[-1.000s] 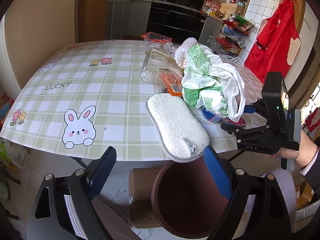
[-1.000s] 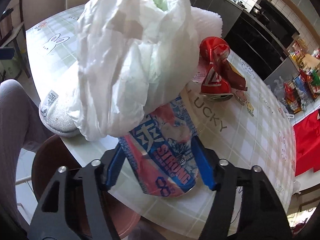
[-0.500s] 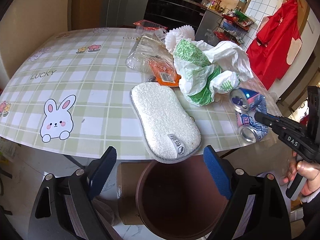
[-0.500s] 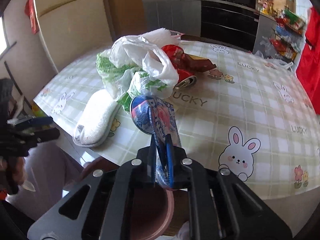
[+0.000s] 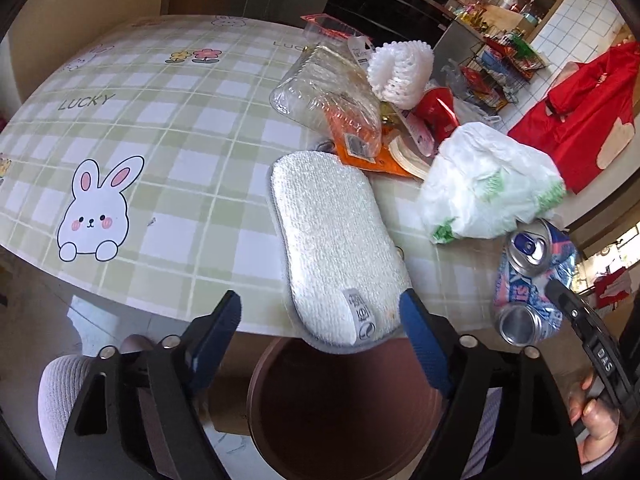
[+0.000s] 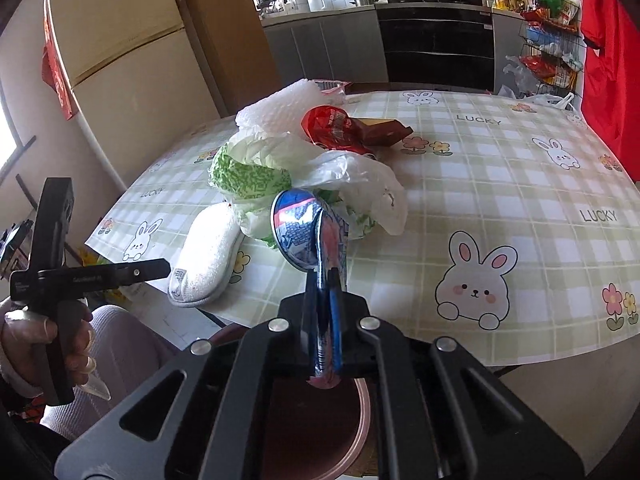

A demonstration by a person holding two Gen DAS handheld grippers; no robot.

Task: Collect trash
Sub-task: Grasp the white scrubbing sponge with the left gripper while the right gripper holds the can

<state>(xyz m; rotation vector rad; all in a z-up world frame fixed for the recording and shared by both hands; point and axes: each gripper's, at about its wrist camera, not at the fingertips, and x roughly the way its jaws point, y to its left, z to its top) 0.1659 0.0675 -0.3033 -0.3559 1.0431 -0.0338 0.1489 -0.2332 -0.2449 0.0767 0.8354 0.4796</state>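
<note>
The right tool (image 6: 323, 300) is pressed together on a crushed blue can (image 6: 310, 232), pinching its flattened body between the two blue pads. The can is lifted clear of the tabletop (image 6: 500, 184) and sits at the near edge, above the round brown bin (image 6: 360, 412) on the floor below. In the left wrist view the same can (image 5: 532, 280) appears at the right, folded so that both ends face the camera, with the tip of the right tool (image 5: 560, 296) clamped on it and a hand (image 5: 596, 420) on the handle.

The left tool (image 5: 320, 344) is spread wide with nothing between its pads. It hovers at the tabletop edge, with the near end of a white sponge pad (image 5: 336, 248) lying between the fingers in the view. That pad overhangs the edge slightly, directly above the bin (image 5: 344, 408).

Remaining trash lies on the tabletop beyond the pad: a white and green plastic bag (image 5: 488, 192) just right of it, a clear plastic tray (image 5: 328, 96) on an orange packet (image 5: 376, 156), a white foam net (image 5: 400, 68), and a red wrapper (image 5: 436, 112) near the far edge. The person's hand (image 6: 36, 340) gripping the left tool's handle is visible at the left of the right wrist view.
</note>
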